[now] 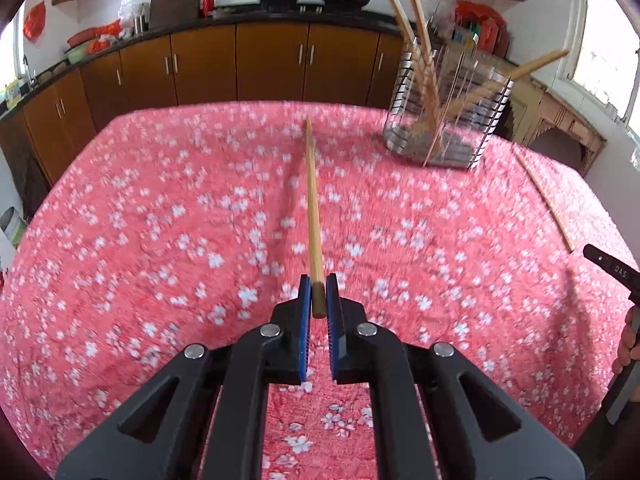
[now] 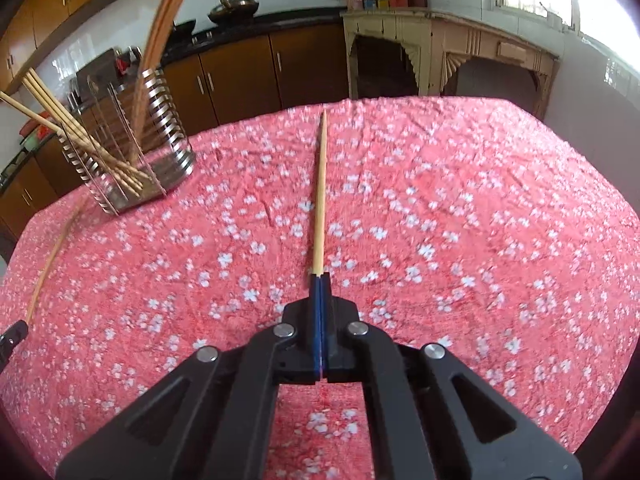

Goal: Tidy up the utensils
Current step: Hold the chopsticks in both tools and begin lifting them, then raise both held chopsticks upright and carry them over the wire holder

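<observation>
**A:** Surface [image 1: 120, 220] first — wide, under a pink flowered cloth, with the wire holder [image 1: 444, 120] standing toward its far side and several chopsticks already leaning inside it.

**B:** And the two grippers?

**A:** Each one is clenched on a chopstick of its own. The left hand-held gripper [image 1: 319, 294] pinches the butt end of the left chopstick [image 1: 312, 200], blue pads tight against the wood. The right hand-held gripper [image 2: 320, 280] has its pads nearly meeting around the right chopstick [image 2: 320, 200].

**B:** Which way do the sticks run?

**A:** Straight ahead along the fingers, thin tips forward — each long axis continues the gripper's own line, angled down over the cloth.

**B:** So where is the holder from each?

**A:** Ahead and to the right of the left gripper; ahead and to the left of the right one. It sits between them, and neither looks clearly nearer. I'd judge each stick must swing inward and tip-down to enter.

**B:** Anything left over?

**A:** One loose chopstick [image 1: 548, 204] lies flat near the holder, between the two grippers.
</observation>
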`<state>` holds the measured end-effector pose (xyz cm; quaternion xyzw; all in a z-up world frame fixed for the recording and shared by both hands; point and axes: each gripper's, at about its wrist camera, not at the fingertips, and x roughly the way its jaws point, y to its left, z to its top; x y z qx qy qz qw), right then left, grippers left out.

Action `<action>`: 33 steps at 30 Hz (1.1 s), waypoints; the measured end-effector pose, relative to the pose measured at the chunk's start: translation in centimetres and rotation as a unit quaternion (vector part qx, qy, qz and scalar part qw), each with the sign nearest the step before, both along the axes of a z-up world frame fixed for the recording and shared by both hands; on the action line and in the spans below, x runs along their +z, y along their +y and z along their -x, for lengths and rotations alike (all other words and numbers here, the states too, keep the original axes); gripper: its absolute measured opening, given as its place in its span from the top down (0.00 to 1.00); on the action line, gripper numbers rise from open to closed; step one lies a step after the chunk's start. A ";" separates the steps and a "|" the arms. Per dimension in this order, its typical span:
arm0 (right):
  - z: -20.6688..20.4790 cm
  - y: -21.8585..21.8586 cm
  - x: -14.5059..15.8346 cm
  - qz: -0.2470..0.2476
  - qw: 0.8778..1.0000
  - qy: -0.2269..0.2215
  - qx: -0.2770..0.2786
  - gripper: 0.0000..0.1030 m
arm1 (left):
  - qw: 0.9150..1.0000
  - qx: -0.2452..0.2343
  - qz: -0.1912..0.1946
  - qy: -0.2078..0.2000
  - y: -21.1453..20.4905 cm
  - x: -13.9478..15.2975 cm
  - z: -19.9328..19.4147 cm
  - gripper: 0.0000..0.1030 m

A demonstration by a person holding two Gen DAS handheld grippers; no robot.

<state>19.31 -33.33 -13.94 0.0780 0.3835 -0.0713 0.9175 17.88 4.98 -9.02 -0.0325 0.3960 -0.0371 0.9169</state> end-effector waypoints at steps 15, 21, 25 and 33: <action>-4.2 0.4 -1.8 0.011 0.999 0.044 -0.003 0.92 | 1.000 -0.002 0.001 0.014 -0.7 -1.0 -0.5 0.93; -3.1 -0.1 -1.4 0.001 0.999 0.032 -0.005 0.93 | 1.000 -0.004 0.002 0.009 -1.1 -0.9 -0.4 0.93; -1.4 0.0 0.4 0.023 1.000 -0.009 -0.001 0.93 | 1.000 -0.005 0.001 -0.011 -1.1 0.0 0.1 0.93; 2.0 -0.1 5.8 0.057 0.992 -0.111 0.001 0.93 | 0.996 -0.002 0.006 -0.092 -0.7 3.7 2.1 0.93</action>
